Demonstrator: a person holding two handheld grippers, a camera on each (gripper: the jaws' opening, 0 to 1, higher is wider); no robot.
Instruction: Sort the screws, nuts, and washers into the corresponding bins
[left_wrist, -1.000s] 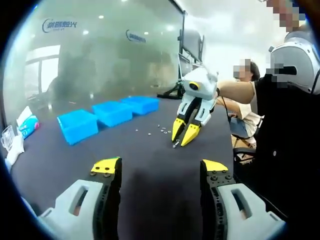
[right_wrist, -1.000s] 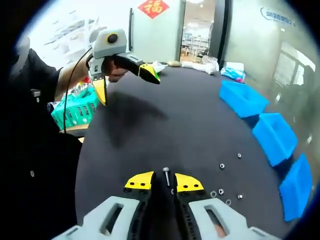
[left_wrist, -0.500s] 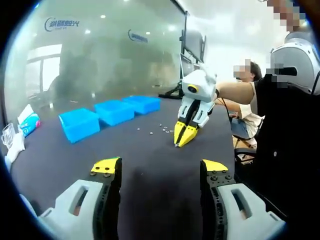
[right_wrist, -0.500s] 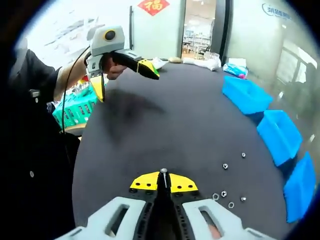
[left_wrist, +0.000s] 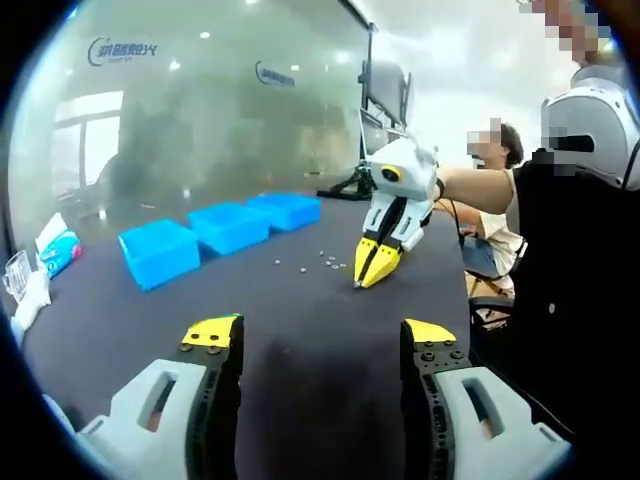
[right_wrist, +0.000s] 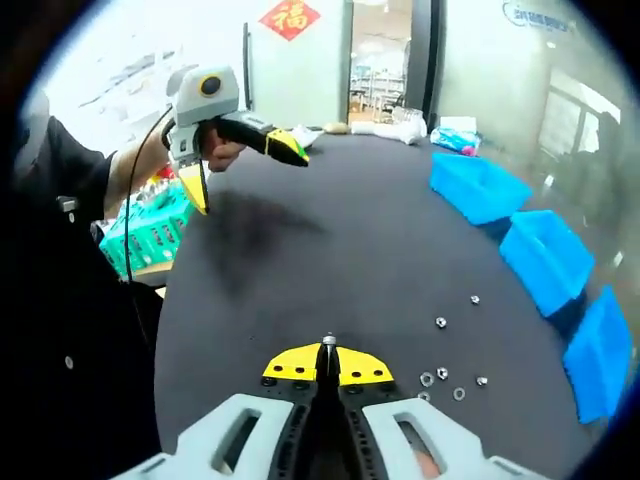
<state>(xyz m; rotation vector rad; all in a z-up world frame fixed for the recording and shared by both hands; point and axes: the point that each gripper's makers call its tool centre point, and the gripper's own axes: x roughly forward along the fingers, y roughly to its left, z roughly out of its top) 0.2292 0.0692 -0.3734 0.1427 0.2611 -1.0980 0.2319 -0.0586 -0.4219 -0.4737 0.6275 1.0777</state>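
The work surface is a dark desk (right_wrist: 330, 250) with a rounded outline, matt and bare over most of its area. Behind its far edge in the left gripper view runs a frosted glass wall (left_wrist: 200, 110) carrying two blue logos; the print is too blurred to read. In the right gripper view a red paper sign (right_wrist: 290, 14) hangs on a pale wall beside an open doorway.

Three blue bins (left_wrist: 228, 226) stand in a row along one edge of the desk, the nearest (left_wrist: 157, 252) toward the left gripper view's left. Their contents are hidden by their walls. A white and pink packet (left_wrist: 56, 250) lies beyond the row near the desk's corner. A green crate (right_wrist: 150, 230) sits off the desk's edge, beside the person's sleeve.

Loose nuts and washers (right_wrist: 445, 375) lie scattered on the desk between the right gripper and the bins; which piece is which kind cannot be told at this size.

The right gripper (right_wrist: 327, 345) has its jaws clenched on a screw (right_wrist: 327, 341), whose head shows at the tips. In the left gripper view the same tool (left_wrist: 371, 268) points down at the desk, tips close to or touching the surface.

The left gripper (left_wrist: 318, 335) is released, jaws wide apart above bare desk.

A seated person (left_wrist: 490, 200) is partly cut off behind the holder's arm.
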